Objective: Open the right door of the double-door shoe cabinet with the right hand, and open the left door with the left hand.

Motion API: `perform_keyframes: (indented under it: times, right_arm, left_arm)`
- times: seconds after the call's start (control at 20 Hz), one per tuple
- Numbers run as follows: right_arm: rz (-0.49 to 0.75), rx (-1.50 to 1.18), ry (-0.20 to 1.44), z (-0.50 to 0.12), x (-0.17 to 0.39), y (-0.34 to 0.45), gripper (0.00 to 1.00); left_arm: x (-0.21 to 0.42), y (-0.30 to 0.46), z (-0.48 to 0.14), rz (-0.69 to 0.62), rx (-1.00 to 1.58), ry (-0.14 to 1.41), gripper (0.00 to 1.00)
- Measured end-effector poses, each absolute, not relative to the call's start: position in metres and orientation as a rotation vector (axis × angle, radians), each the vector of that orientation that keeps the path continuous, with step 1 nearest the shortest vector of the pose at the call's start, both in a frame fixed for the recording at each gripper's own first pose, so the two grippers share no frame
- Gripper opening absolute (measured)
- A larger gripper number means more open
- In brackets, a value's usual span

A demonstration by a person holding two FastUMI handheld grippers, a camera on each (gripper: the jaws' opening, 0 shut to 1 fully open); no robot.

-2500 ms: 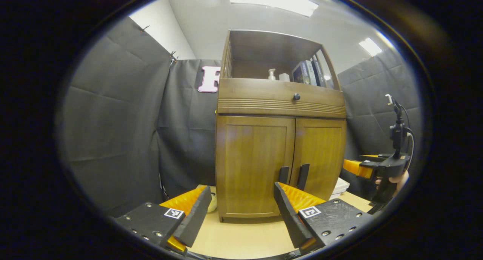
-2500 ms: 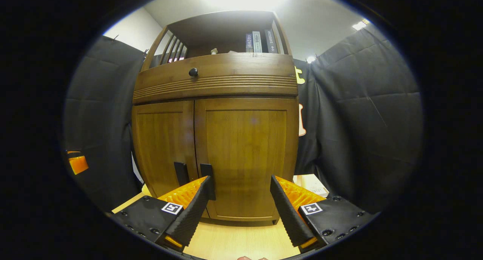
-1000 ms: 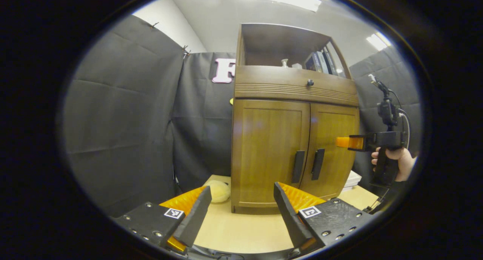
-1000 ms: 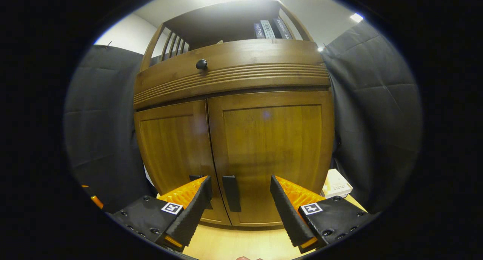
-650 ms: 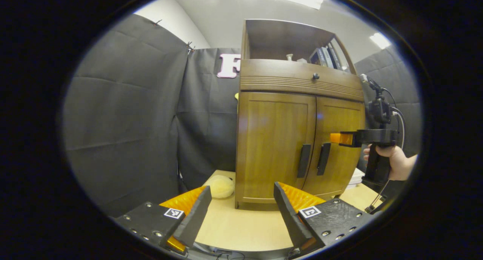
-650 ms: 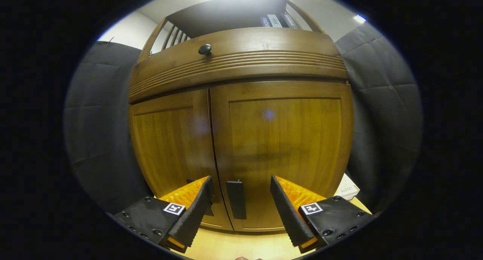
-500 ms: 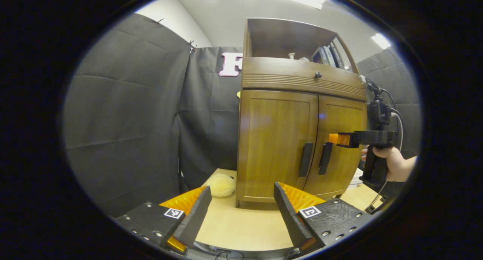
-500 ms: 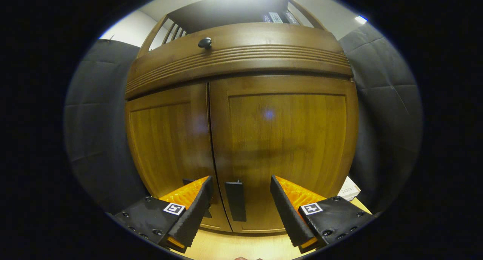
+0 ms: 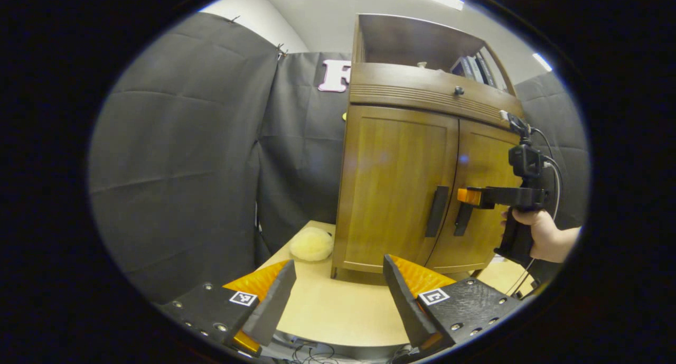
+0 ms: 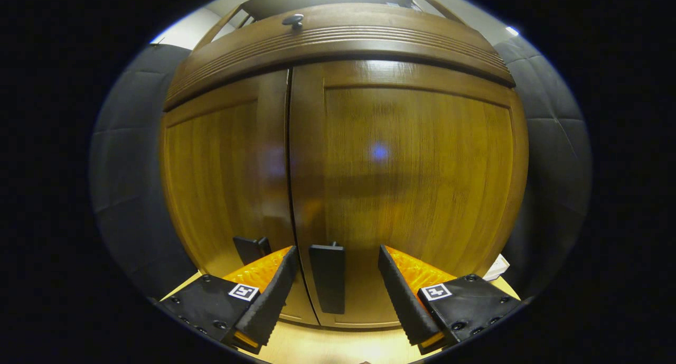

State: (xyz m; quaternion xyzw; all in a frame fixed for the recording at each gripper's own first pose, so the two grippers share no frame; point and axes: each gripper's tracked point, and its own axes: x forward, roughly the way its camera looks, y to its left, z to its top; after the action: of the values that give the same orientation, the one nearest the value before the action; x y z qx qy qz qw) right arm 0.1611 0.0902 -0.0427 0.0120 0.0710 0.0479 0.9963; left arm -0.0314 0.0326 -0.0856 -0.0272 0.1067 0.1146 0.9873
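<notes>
Right gripper (image 10: 336, 279) spread wide astride black bar handle (image 10: 327, 285) of brown wooden shoe cabinet's (image 9: 401, 189) closed right door (image 10: 412, 195), left gripper (image 9: 338, 295) likewise released, well before cabinet.

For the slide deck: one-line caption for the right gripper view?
Open right gripper straddling the right door handle of the closed shoe cabinet, fingers not yet touching it.

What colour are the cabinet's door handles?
Black handles, clearest in the right gripper view.
</notes>
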Motion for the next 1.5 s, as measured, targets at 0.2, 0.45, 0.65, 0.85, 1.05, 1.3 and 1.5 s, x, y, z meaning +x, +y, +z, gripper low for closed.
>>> perform_keyframes:
  times: [0.2,0.45,0.65,0.85,1.05,1.3,1.5]
  right_arm:
    - [0.089,0.02,0.157,-0.049,0.166,0.089,0.65]
    - [0.106,0.023,0.158,-0.051,0.167,0.099,0.35]
    - [0.117,0.015,0.16,-0.049,0.166,0.101,0.25]
    - [0.195,0.028,0.184,-0.052,0.167,0.102,0.08]
    - [0.19,0.001,0.189,-0.049,0.164,0.102,0.08]
    - [0.205,-0.007,0.194,-0.041,0.159,0.101,0.05]
    - [0.209,-0.015,0.195,-0.035,0.154,0.1,0.05]
  left_arm:
    - [-0.031,0.032,-0.086,0.243,-0.061,0.221,0.95]
    - [-0.03,0.038,-0.084,0.246,-0.071,0.213,0.95]
    - [-0.033,0.034,-0.086,0.239,-0.06,0.209,0.95]
    - [-0.032,0.033,-0.086,0.226,-0.057,0.217,0.95]
    - [-0.031,0.032,-0.079,0.21,-0.051,0.215,0.95]
    - [-0.033,0.03,-0.073,0.188,-0.049,0.182,0.95]
    - [-0.027,0.032,-0.068,0.157,-0.061,0.166,0.95]
